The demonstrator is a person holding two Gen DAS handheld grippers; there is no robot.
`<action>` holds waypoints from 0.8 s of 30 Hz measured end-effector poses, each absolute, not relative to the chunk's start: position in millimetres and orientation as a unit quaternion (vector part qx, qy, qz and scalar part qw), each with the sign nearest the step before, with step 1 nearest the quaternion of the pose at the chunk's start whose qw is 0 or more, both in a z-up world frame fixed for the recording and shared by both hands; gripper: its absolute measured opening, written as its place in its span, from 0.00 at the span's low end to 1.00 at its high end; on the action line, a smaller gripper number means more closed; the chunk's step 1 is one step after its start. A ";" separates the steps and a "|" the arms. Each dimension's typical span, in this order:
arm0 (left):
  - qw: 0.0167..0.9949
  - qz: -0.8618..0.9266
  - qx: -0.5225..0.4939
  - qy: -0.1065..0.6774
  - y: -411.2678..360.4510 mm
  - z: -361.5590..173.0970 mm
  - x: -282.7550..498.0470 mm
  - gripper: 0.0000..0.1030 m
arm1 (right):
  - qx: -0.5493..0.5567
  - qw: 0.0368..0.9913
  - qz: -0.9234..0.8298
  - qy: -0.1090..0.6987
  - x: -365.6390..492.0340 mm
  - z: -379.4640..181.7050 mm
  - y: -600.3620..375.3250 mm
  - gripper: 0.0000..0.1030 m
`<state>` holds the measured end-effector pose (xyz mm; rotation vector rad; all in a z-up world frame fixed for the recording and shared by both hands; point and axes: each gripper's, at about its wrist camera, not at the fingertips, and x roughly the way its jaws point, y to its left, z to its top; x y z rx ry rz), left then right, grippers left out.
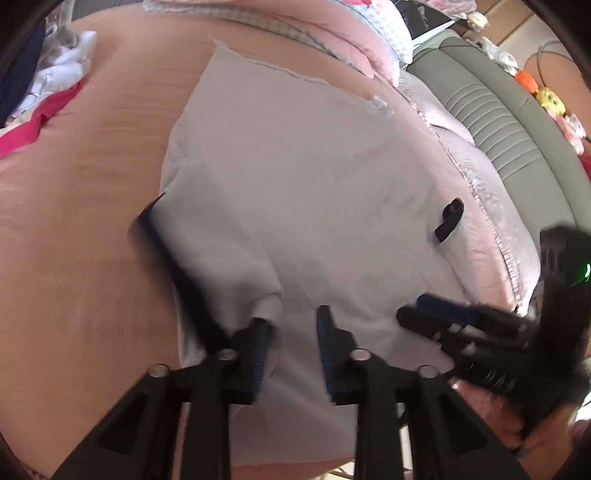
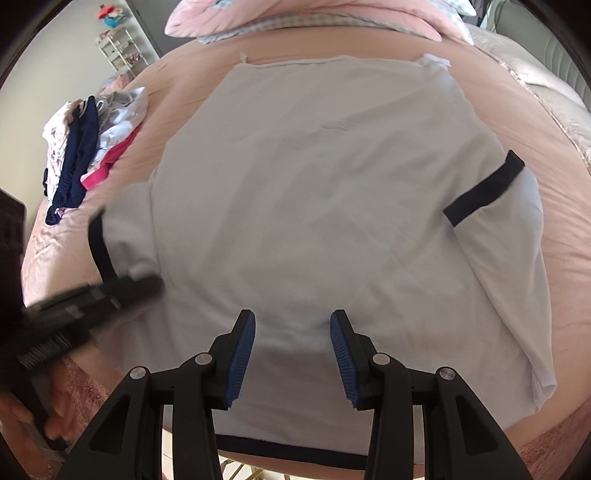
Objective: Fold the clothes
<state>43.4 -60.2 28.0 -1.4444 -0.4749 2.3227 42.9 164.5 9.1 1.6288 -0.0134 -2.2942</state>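
A white shirt [image 2: 314,192] lay spread flat on a pink bed [image 2: 554,236]. It had dark bands at the ends of its short sleeves and a dark strip along its near edge. That near edge sat right at the near side of the bed. The far edge of the shirt stopped short of the pink pillows [image 2: 295,14] at the head of the bed. On the left side there was a wide bare part of the sheet between the shirt and a pile of clothes [image 2: 88,140]. On the right side the shirt reached close to the bed's shiny border.

The left gripper [image 1: 291,345] was at the left sleeve. Its fingers [image 1: 258,354] stood a little way apart. A fold of the sleeve cloth sat against the left finger, but the two fingers did not squeeze it. The picture there was blurry.

The right gripper [image 2: 291,354] hung over the near part of the shirt. Its fingers [image 2: 341,354] stood apart with the white cloth showing between them. I could not tell if their tips touched the cloth. They held nothing.
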 end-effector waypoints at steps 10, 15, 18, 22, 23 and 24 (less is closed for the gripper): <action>0.088 0.868 -0.386 -0.300 -163.7 58.6 67.3 0.27 | 0.525 0.310 -0.791 0.055 49.3 40.7 88.9 0.40; 0.078 0.855 -0.366 -0.359 -186.5 54.8 73.5 0.27 | 0.508 0.387 -0.762 0.111 67.8 47.3 14.1 0.41; 0.086 0.849 -0.364 -0.374 -193.8 53.7 68.2 0.27 | 0.507 0.405 -0.749 0.134 75.8 42.9 -23.1 0.41; 0.042 0.848 -0.375 -0.374 -211.5 49.5 68.3 0.30 | 0.527 0.395 -0.729 0.186 82.6 13.9 -60.6 0.41; 0.014 0.846 -0.389 -0.365 -217.7 45.3 67.2 0.31 | 0.525 0.377 -0.736 0.201 83.5 7.6 -65.7 0.41; -0.002 0.838 -0.402 -0.368 -222.6 39.3 67.5 0.31 | 0.521 0.372 -0.741 0.204 84.5 5.9 -67.7 0.41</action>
